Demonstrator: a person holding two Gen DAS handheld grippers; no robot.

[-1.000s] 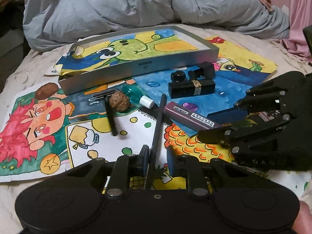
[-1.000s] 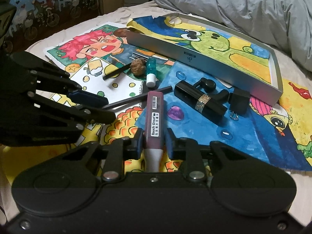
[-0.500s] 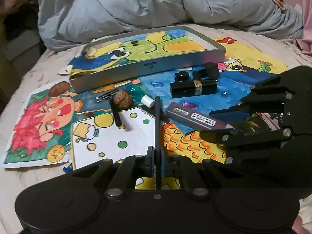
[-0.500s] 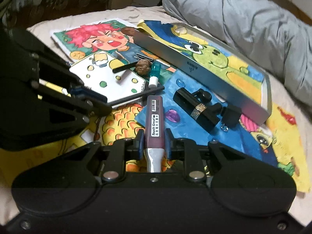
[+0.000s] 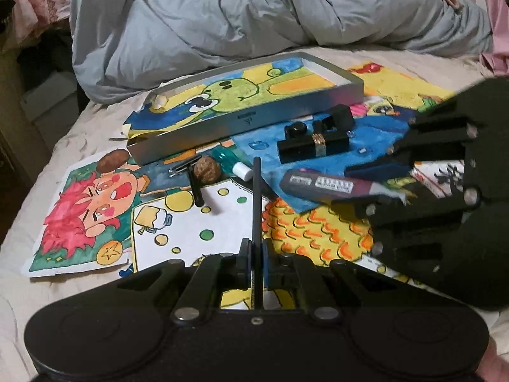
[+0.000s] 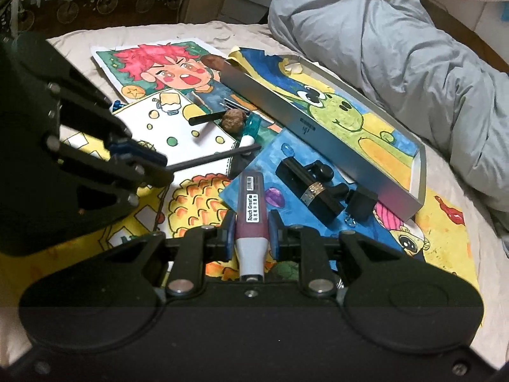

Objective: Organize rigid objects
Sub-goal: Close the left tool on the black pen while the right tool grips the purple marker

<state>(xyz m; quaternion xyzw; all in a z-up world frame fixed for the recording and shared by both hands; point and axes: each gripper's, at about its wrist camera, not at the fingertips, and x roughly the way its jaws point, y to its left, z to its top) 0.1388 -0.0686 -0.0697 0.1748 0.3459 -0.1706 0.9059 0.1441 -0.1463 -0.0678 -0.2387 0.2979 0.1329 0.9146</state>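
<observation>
**Both claws loaded, tray waiting**

Bedding, not a tabletop, carries all this: a cream sheet spread with bright children's paintings, a grey duvet (image 5: 270, 16) heaped behind.

From where I sit, the left claw (image 5: 256, 251) is pressed together on the near end of a thin black stick (image 5: 256, 197), which juts forward toward the tray. I judge it light and stiff, but so thin that held at one end it may swivel between the pads; a hold nearer the middle would steady it. The right claw (image 6: 251, 234) is pinching a maroon pen-shaped tool (image 6: 251, 210) just above its grey tapered end. Its smooth plastic body looks slippery, rigid and a little heavier toward the far end, so I'd keep it level. The white label reads "Touch Great"; the smaller characters beneath I cannot make out.

Beyond lies the silver tray (image 5: 248, 124), a small logo on its side wall too blurred to read, with a green cartoon painting lying in it. In front of it lie a black lipstick tube with a gold band (image 6: 310, 191), a black binder clip (image 6: 362, 203), a walnut (image 5: 207, 168), a teal bottle with a white cap (image 5: 232, 164) and a black-handled razor (image 5: 194, 181), all small, hard and easy to knock off the paper.
</observation>
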